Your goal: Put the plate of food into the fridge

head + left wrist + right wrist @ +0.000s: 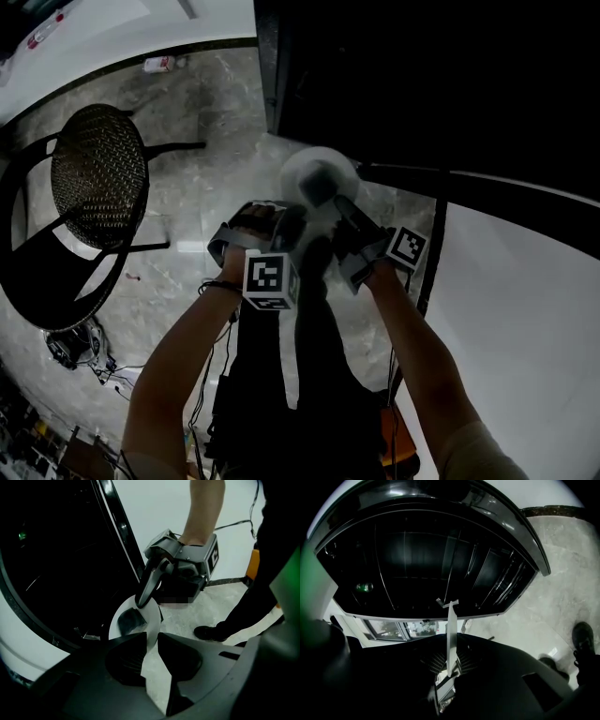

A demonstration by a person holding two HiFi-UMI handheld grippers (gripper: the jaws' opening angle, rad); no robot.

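While the head view blurs the plate (319, 173) held before the dark open fridge (440, 559), left gripper view alone shows dark food (127, 620) on it, left gripper (151, 641) and right gripper (449, 663) pinching opposite rims, right gripper view showing it edge-on

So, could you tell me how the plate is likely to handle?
The plate looks stiff: its thin edge runs straight. Pinched at its rim by the left hand-held gripper and the right hand-held gripper, it could tip. Its food may slide then.
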